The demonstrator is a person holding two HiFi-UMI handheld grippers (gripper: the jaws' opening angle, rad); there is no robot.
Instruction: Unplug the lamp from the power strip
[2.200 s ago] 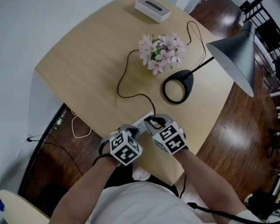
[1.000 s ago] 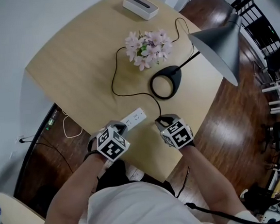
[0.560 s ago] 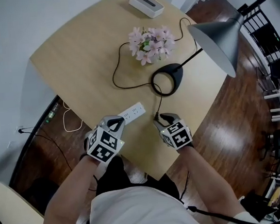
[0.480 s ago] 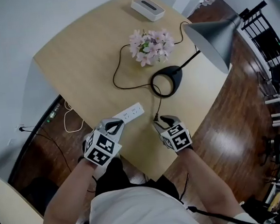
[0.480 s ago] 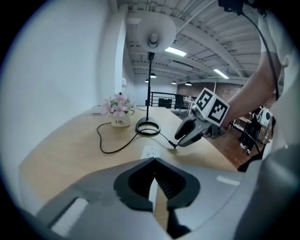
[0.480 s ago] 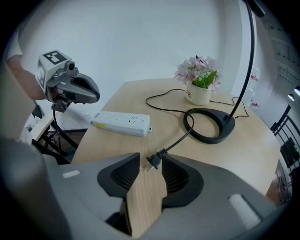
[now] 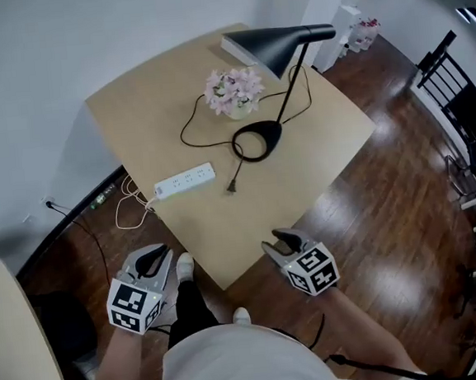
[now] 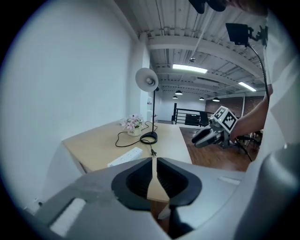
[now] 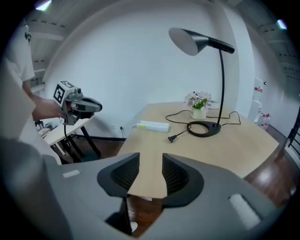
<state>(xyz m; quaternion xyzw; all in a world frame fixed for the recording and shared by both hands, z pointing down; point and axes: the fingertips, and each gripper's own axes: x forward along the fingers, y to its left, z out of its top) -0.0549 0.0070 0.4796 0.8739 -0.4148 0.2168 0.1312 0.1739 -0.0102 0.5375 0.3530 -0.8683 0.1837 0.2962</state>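
The white power strip (image 7: 185, 180) lies near the table's left edge, with its sockets empty. The lamp's black plug (image 7: 232, 187) lies loose on the wood just right of it, and its cord runs back to the lamp's ring base (image 7: 257, 140). The black lamp shade (image 7: 275, 41) hangs over the far edge. My left gripper (image 7: 150, 257) hovers off the table's near-left side, shut with nothing in it. My right gripper (image 7: 279, 241) is off the near edge with its jaws opening and nothing between them. The right gripper view shows the strip (image 9: 153, 125) and plug (image 9: 172, 138) well ahead.
A vase of pink flowers (image 7: 233, 90) stands behind the lamp base. A white box (image 7: 238, 48) is partly hidden by the shade. A thin white cable (image 7: 128, 215) hangs off the table's left side. A pale chair (image 7: 10, 329) is at my left and black chairs (image 7: 462, 99) at the right.
Both grippers have drawn back off the table toward the person. The right jaws opened and left the plug lying on the wood. The left gripper has come away from the power strip.
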